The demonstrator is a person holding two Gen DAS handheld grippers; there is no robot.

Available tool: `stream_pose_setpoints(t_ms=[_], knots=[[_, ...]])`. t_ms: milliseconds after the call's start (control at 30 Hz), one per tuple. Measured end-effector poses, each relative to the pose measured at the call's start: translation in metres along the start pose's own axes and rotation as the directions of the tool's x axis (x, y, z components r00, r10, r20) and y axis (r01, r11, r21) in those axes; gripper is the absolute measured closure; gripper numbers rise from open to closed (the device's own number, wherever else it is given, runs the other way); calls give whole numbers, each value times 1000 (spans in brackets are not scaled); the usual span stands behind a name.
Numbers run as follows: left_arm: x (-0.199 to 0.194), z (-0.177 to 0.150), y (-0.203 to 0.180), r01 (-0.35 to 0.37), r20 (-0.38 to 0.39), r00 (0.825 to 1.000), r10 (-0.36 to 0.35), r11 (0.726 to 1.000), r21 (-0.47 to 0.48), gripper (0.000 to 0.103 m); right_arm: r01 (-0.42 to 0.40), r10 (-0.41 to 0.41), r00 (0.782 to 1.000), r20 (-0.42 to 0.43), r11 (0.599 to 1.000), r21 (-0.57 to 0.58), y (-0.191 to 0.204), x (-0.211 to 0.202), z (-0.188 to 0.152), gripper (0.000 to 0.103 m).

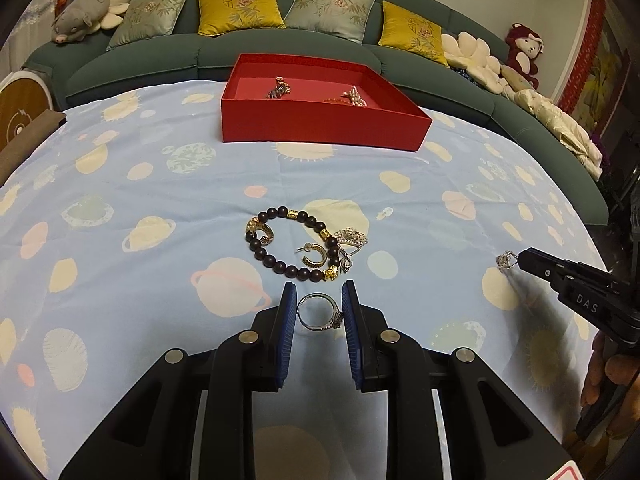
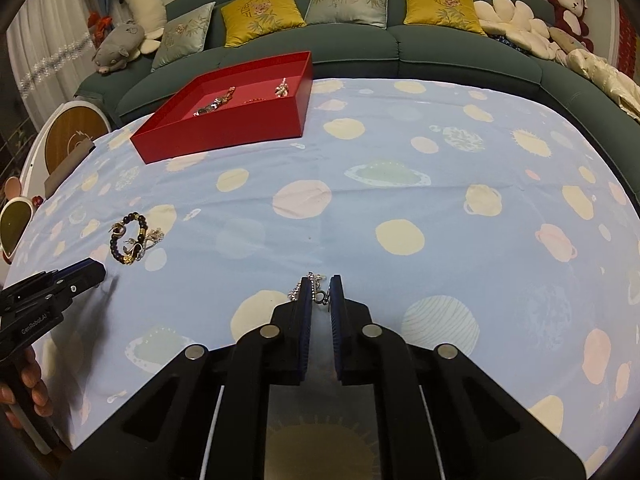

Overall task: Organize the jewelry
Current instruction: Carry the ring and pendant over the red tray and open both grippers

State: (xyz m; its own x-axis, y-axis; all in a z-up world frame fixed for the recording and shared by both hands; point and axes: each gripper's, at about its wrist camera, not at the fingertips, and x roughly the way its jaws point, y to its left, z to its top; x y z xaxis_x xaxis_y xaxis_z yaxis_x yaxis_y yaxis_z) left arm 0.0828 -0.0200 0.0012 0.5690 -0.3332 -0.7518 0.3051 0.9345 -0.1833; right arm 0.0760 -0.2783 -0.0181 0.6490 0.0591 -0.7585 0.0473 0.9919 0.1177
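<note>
My left gripper (image 1: 320, 294) is shut on a silver ring (image 1: 320, 312), its blue pads pressing the band's two sides just above the cloth. Beyond it lie a dark bead bracelet (image 1: 288, 240), a gold hoop earring (image 1: 312, 254) and a silver piece (image 1: 350, 244). My right gripper (image 2: 320, 288) is shut on a small silver jewelry piece (image 2: 316, 292); it also shows in the left wrist view (image 1: 506, 260). The red tray (image 1: 320, 128) at the back holds a few pieces of jewelry (image 1: 280, 88).
The table wears a light blue cloth with planet prints (image 2: 400, 200). A teal sofa (image 1: 280, 56) with cushions and plush toys runs behind it. A round wooden-faced object (image 2: 74, 140) stands at the table's left edge.
</note>
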Motion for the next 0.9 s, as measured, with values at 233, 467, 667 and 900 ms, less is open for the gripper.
stream_pose_setpoints(t_ms=[233, 467, 667, 900], knots=[[-20, 13, 2, 27, 38, 999, -26, 999, -25, 83, -47, 47, 998, 41, 999, -9, 15, -15, 10, 95], [-48, 58, 0, 51, 126, 991, -46, 998, -42, 83, -132, 134, 984, 118, 991, -31, 45, -40, 44, 95], [-56, 128, 5, 51, 201, 979, -42, 998, -38, 83, -174, 187, 966, 180, 981, -83, 74, -52, 104, 95], [-9, 197, 10, -25, 211, 977, 25, 1000, -3, 83, -174, 184, 965, 185, 982, -70, 82, -6, 176, 95]])
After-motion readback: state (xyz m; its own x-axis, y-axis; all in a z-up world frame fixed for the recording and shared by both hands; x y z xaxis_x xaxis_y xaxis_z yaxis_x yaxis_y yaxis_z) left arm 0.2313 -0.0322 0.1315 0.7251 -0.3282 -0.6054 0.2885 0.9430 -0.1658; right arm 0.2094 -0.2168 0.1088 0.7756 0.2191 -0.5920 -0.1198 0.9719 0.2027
